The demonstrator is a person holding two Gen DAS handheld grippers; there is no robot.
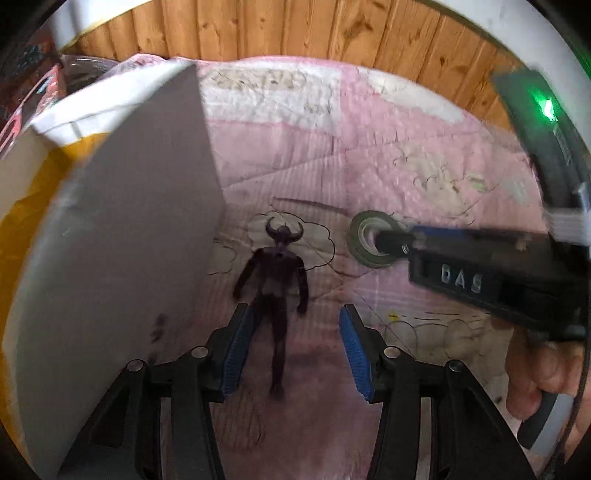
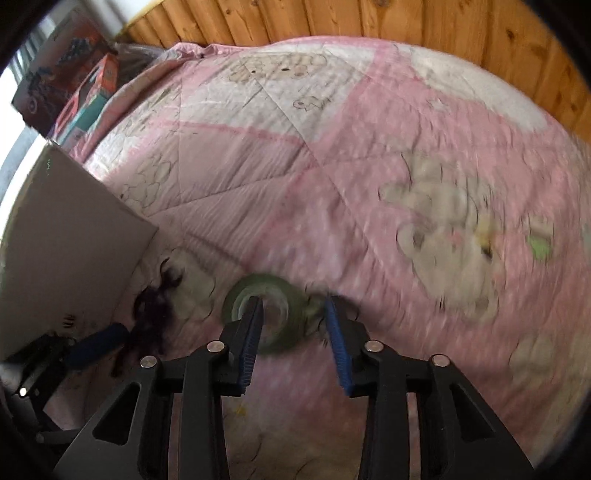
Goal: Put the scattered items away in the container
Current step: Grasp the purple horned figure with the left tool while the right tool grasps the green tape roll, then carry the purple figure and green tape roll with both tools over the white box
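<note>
A dark horned toy figure (image 1: 277, 280) lies on the pink quilt (image 1: 332, 155), its legs reaching between the blue pads of my open left gripper (image 1: 295, 347). The pads do not touch it. Just left of the figure rises the white wall of the box (image 1: 129, 221), whose inside looks yellow. A green tape roll (image 1: 364, 240) lies to the figure's right. My right gripper (image 2: 293, 332) is open astride the tape roll (image 2: 295, 295), with its left finger in the roll's hole and its right finger outside. The figure (image 2: 151, 310) and box (image 2: 66, 240) show blurred at the left.
Wooden panelling (image 2: 406, 18) runs behind the quilt (image 2: 369, 166). Toy cartons (image 2: 74, 74) are stacked beyond the box at the far left. A person's hand (image 1: 535, 369) holds the right gripper's handle. The quilt stretches bare to the right and far side.
</note>
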